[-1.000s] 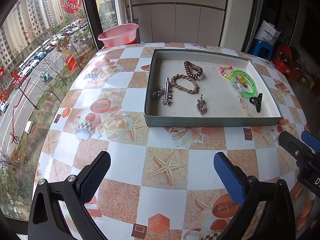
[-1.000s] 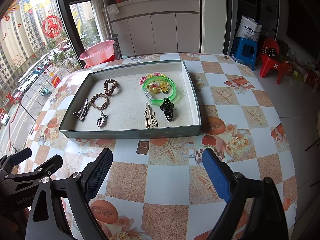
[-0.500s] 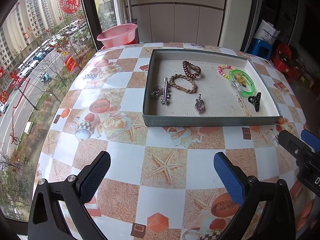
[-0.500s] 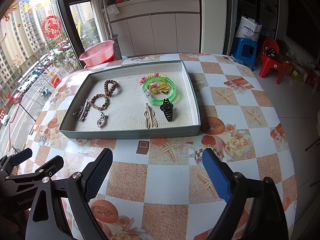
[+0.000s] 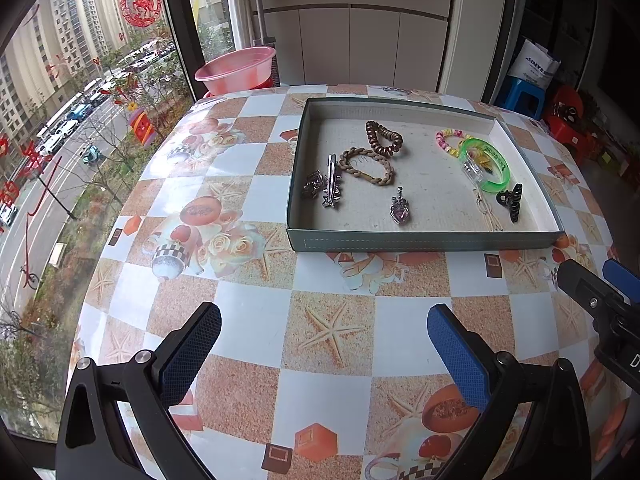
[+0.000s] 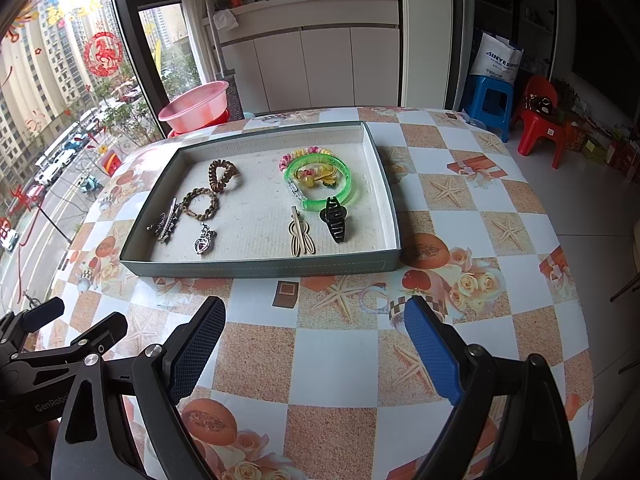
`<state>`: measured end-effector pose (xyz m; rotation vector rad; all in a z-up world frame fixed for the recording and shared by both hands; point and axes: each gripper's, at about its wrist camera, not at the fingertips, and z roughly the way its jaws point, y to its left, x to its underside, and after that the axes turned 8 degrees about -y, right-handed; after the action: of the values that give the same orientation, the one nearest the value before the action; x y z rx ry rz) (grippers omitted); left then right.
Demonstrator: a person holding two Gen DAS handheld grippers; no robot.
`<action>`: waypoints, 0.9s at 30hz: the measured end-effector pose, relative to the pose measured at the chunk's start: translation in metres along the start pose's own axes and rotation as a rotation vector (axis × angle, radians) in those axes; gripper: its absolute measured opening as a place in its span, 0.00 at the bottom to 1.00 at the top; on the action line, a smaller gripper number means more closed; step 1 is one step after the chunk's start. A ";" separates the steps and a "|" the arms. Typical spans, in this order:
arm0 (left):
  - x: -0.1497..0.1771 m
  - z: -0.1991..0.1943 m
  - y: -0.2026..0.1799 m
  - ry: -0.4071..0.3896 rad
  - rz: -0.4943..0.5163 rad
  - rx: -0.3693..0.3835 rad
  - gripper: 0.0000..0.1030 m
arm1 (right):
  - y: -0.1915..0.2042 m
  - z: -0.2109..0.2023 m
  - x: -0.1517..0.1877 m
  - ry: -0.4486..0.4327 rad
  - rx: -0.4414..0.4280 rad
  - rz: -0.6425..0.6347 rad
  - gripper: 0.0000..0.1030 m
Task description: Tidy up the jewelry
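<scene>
Table: my work surface wears a checkered cloth (image 5: pixel 256 312) printed with starfish, roses and fruit.
Basin: a pink plastic basin (image 5: pixel 235 69) sits beyond the table's far edge, by the window.
Cabinets: white cupboards (image 6: pixel 320 68) line the wall ahead of me.
Stools: a blue stool (image 6: pixel 489 100) carries a white bag (image 6: pixel 496 58); a red child's chair (image 6: pixel 541 120) stands just beside it.
Window: a red horse paper-cut (image 5: pixel 140 3) sticks on the glass.

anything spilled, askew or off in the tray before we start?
Nothing spilled or broken. All pieces lie inside the tray. The only clutter: the green bangle overlaps the beaded bracelet and yellow clips. Both grippers hang open, empty.
</scene>
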<state>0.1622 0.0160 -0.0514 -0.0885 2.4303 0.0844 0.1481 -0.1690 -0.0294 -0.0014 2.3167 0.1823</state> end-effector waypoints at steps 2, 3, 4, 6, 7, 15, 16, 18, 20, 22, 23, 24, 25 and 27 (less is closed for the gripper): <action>0.000 0.000 0.000 0.000 0.001 0.001 1.00 | 0.000 0.000 0.000 -0.001 0.000 -0.001 0.90; 0.000 0.000 0.000 0.000 0.002 0.000 1.00 | 0.000 0.000 0.000 0.000 0.000 0.000 0.90; 0.000 0.000 0.000 0.001 0.003 0.000 1.00 | 0.000 0.000 0.000 0.000 0.001 -0.001 0.90; 0.000 0.000 -0.001 0.001 0.003 0.000 1.00 | 0.000 0.000 0.000 -0.001 0.000 0.000 0.90; 0.001 0.000 -0.001 0.002 0.002 0.000 1.00 | 0.000 0.000 0.000 -0.001 0.000 0.000 0.90; 0.002 0.000 0.000 0.010 -0.001 -0.005 1.00 | -0.001 -0.001 0.000 0.000 0.000 -0.001 0.90; 0.002 0.000 0.000 0.011 -0.001 -0.005 1.00 | -0.001 -0.001 0.000 0.000 0.000 -0.001 0.90; 0.003 0.000 0.001 0.012 0.000 -0.005 1.00 | -0.001 -0.001 0.000 0.001 0.001 -0.002 0.90; 0.003 0.000 0.001 0.012 0.000 -0.005 1.00 | -0.001 -0.001 0.001 0.000 0.001 -0.001 0.90; 0.003 0.000 0.001 0.012 0.000 -0.006 1.00 | -0.001 -0.001 0.001 0.000 0.001 -0.001 0.90; 0.003 0.000 0.001 0.011 0.001 -0.006 1.00 | -0.001 -0.001 0.001 0.000 0.001 -0.001 0.90; 0.003 -0.001 0.001 0.011 0.001 -0.006 1.00 | -0.002 -0.001 0.001 0.000 0.000 -0.001 0.90; 0.003 -0.001 0.001 0.010 0.001 -0.007 1.00 | -0.001 -0.001 0.001 0.000 0.000 -0.001 0.90; 0.004 -0.001 0.001 0.009 0.001 -0.008 1.00 | -0.001 -0.001 0.001 0.000 0.000 -0.002 0.90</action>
<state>0.1586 0.0164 -0.0529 -0.0914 2.4393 0.0939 0.1467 -0.1706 -0.0291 -0.0032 2.3169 0.1811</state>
